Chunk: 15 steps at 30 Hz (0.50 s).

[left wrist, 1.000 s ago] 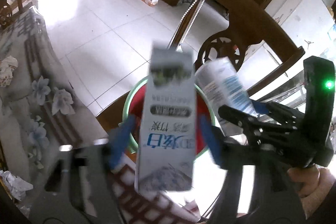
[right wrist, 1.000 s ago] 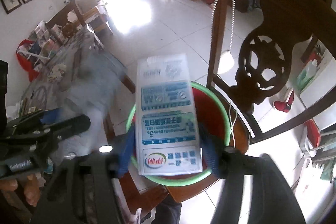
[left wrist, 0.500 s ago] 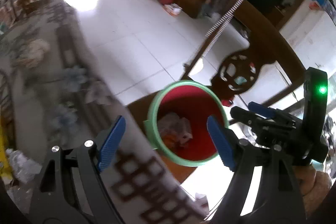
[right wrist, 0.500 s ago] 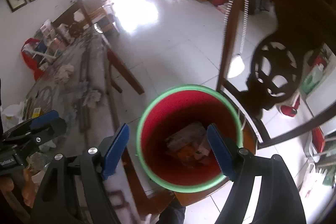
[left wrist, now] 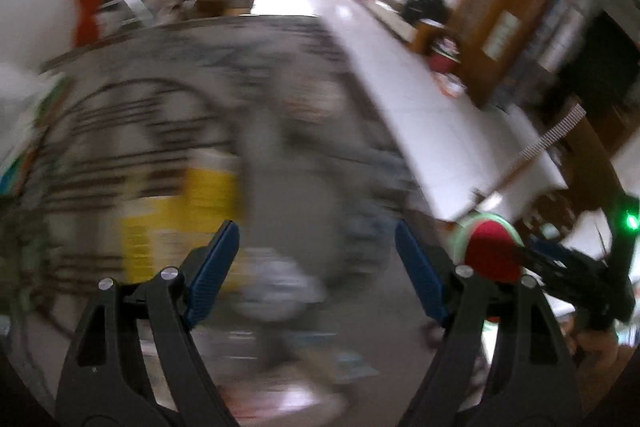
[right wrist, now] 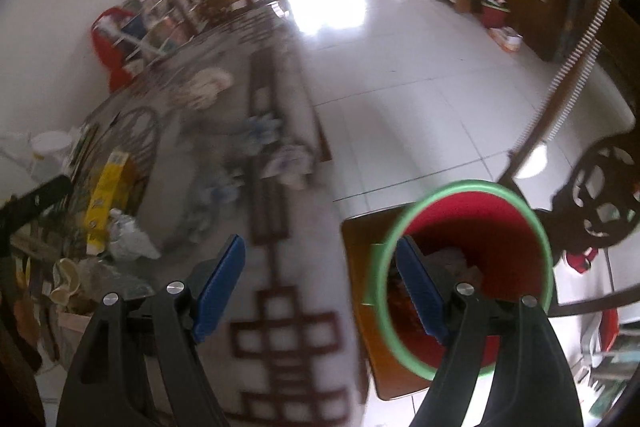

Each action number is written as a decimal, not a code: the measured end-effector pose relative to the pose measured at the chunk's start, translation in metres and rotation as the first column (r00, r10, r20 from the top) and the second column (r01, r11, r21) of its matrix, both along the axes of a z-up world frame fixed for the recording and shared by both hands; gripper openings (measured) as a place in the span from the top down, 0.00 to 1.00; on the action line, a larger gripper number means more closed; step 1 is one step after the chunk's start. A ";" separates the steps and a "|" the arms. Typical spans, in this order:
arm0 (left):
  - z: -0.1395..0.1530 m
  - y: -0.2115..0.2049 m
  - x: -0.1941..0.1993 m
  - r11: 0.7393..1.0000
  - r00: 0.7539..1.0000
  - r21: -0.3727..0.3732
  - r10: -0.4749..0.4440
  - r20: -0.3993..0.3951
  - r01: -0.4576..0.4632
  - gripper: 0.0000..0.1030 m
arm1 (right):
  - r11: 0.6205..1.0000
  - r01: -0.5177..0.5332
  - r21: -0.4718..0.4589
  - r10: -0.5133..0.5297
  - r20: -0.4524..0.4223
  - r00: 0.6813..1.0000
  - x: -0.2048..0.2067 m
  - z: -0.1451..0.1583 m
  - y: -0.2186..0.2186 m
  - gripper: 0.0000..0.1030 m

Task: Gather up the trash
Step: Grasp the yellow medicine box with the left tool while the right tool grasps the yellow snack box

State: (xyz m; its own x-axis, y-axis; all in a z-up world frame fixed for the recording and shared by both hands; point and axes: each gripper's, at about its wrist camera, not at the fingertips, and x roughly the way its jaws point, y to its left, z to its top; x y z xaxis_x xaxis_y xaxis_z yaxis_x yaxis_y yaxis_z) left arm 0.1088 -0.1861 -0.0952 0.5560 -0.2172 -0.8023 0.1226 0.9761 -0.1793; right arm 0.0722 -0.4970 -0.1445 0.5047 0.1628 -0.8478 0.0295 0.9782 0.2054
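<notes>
Both cartons have gone into the bin (right wrist: 466, 267), and both grippers (left wrist: 316, 269) (right wrist: 320, 285), released and empty, swing back toward the table (right wrist: 280, 307), probably for the yellow box (right wrist: 106, 195).

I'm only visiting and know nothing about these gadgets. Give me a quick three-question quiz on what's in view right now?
1. True or false: the right gripper holds a carton.
2. What colour is the rim of the red bin? A) blue B) green C) yellow
3. Fill in: the yellow box lies on the ______ table, near crumpled paper.

Key: 1 false, both it and the left gripper stand open and empty. 2 B. 3 cloth-covered.
</notes>
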 end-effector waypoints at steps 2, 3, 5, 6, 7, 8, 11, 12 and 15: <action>-0.007 0.037 0.006 0.998 0.997 0.021 0.067 -0.037 -0.066 0.22 | 1.000 -0.025 -0.004 0.025 -0.006 1.000 0.002 -0.001 0.019 0.27; -0.014 0.059 0.010 0.994 0.992 0.039 0.108 -0.068 -0.105 0.22 | 0.999 -0.037 -0.007 0.037 -0.010 0.999 0.004 -0.002 0.032 0.27; -0.030 0.088 0.017 0.986 0.980 0.067 0.159 -0.117 -0.152 0.22 | 0.999 -0.050 -0.010 0.050 -0.015 0.999 0.005 -0.002 0.047 0.27; -0.041 0.099 0.022 0.983 0.974 0.089 0.173 -0.148 -0.161 0.22 | 0.998 -0.057 -0.012 0.057 -0.016 0.998 0.005 -0.002 0.058 0.27; -0.051 0.108 0.027 0.981 0.967 0.103 0.181 -0.178 -0.165 0.22 | 0.998 -0.061 -0.014 0.061 -0.017 0.998 0.006 -0.001 0.067 0.27; -0.062 0.113 0.032 0.982 0.962 0.104 0.177 -0.207 -0.158 0.22 | 0.998 -0.065 -0.016 0.065 -0.016 0.998 0.007 0.000 0.075 0.27; -0.095 0.118 0.044 0.989 0.948 0.113 0.128 -0.292 -0.099 0.22 | 0.997 -0.070 -0.023 0.069 -0.013 0.998 0.007 0.002 0.099 0.27; -0.105 0.117 0.048 0.990 0.943 0.120 0.107 -0.314 -0.073 0.22 | 0.997 -0.069 -0.025 0.069 -0.011 0.998 0.006 0.002 0.105 0.27; -0.108 0.116 0.060 0.998 0.941 0.051 0.055 -0.334 -0.040 0.20 | 0.998 -0.059 -0.033 0.059 -0.008 0.998 0.003 0.004 0.126 0.26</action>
